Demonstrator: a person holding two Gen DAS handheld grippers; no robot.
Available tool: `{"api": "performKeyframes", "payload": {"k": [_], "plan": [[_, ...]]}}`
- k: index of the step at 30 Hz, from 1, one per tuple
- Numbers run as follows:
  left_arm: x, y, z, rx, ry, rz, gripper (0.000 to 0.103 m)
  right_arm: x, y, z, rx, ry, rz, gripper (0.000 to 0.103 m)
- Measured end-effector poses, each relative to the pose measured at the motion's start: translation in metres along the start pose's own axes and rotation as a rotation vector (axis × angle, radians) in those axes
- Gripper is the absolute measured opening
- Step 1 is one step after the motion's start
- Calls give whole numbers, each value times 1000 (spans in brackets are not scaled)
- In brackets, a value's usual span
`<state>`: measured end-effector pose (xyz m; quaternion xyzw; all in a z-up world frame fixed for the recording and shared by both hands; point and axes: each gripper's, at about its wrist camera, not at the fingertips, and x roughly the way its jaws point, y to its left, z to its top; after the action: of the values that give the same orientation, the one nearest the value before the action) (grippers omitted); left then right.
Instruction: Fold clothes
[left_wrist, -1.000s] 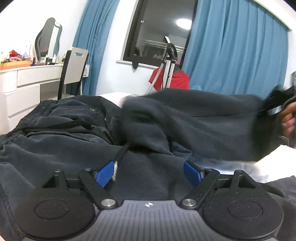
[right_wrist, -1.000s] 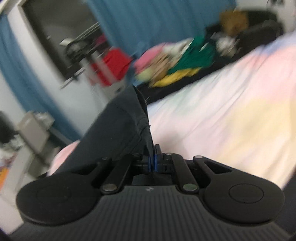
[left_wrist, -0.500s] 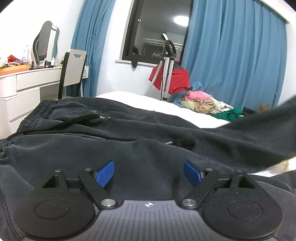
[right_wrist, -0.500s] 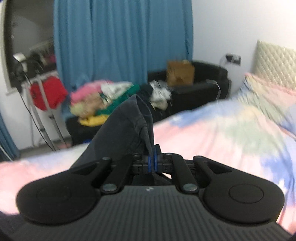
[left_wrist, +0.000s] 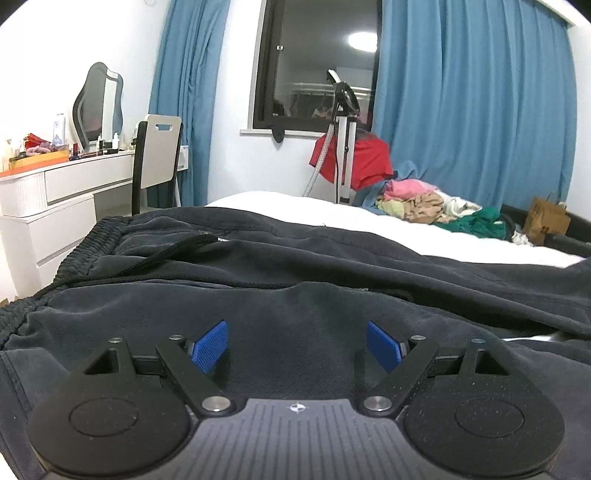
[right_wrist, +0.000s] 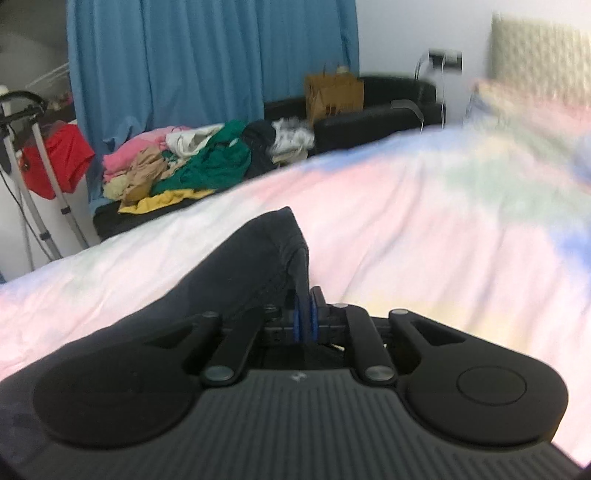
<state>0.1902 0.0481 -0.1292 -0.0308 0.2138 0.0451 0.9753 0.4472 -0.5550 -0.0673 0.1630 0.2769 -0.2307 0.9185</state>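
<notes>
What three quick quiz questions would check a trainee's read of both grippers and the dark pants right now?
1. True or false: the left gripper is clamped on the dark pants.
2. What does the right gripper hold: A) the pants' fabric, B) the green garment, C) nothing?
3. What surface lies under the pants in the right wrist view?

Key:
1. False; its jaws stand wide apart above the fabric.
2. A; the blue pads pinch a fold of dark cloth.
3. The pastel bedspread.
</notes>
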Motion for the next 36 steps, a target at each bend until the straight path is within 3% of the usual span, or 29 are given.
{"api": "performKeyframes", "payload": {"k": [2, 4, 7, 15, 20, 27, 33, 36], "plan": [[0, -1, 3, -4, 1, -3, 84, -4, -5, -11, 29, 8, 22, 70], [0, 0, 6, 1, -5, 0, 84, -20, -7, -19, 43, -23, 23, 85], [-4, 3, 9, 7, 0, 11, 84, -49, -4, -33, 21, -15, 54, 83], [-38, 4, 7, 23, 24, 14, 84, -175, -3, -88, 18, -49, 135, 83], [-66, 1, 4, 36, 41, 5, 84, -233, -25, -121, 134, 3, 198, 83], [-88, 9, -2, -4, 124, 15, 84, -261, -54, -152, 272, 88, 183, 83], [-95, 78, 2, -154, 271, 60, 85, -254, -86, -158, 437, 113, 150, 83], [-101, 125, 20, -299, 262, 99, 86, -250, -107, -160, 534, 113, 107, 84]]}}
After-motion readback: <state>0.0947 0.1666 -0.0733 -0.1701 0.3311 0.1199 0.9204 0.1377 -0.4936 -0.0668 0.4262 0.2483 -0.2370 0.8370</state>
